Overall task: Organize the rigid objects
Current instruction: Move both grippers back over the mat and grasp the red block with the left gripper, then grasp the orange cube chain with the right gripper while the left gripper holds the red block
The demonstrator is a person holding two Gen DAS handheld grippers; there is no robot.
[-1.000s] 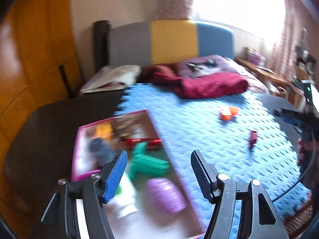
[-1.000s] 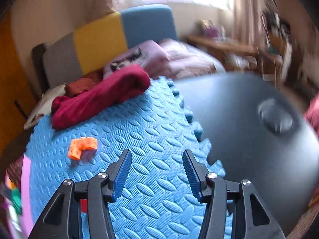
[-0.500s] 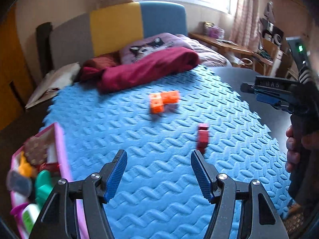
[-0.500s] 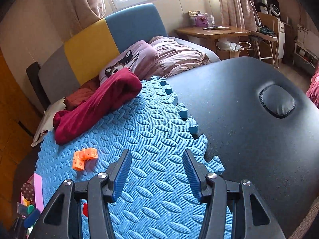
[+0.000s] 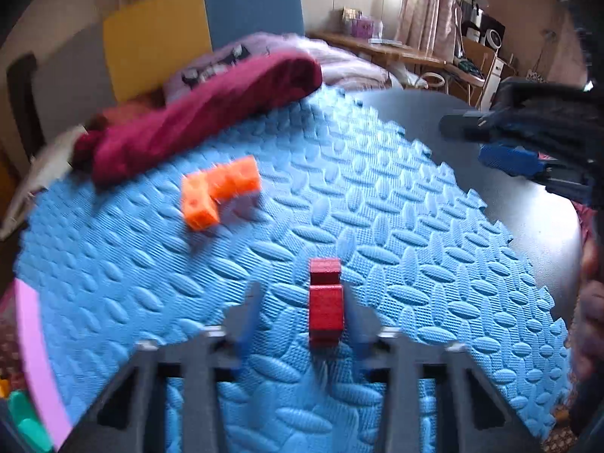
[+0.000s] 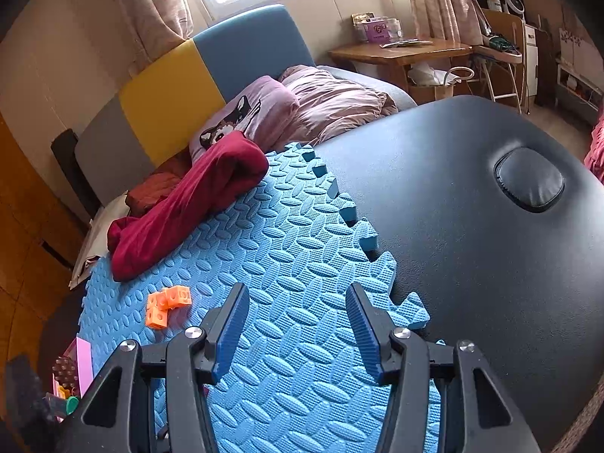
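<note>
left wrist view puts the red block (image 5: 325, 304) right between my left claw's (image 5: 302, 313) fingers, sitting on the blue foam mat (image 5: 396, 234). its long axis runs straight away from the claw, in line with the fingers, so the flat long sides face the pads, which is the way i want it. the jaws are closing around it now; the picture is smeared with motion and i cannot tell whether the pads have touched yet. the block sits nearer the right-hand finger than the other, so i judge that pad will meet it first and may nudge it sideways before the grip sets.

further out, ahead and left of the claw, lies the orange block cluster (image 5: 219, 192), well apart from the red one. the pink-rimmed tray (image 5: 34, 343) with toys in it is off to the claw's near left, which i take to be where the pieces go.

my right claw (image 6: 298, 324) hangs over the mat's edge with its fingers spread and nothing between them. the left is plainly the nearer one to the red block, so the pick is its job.
</note>
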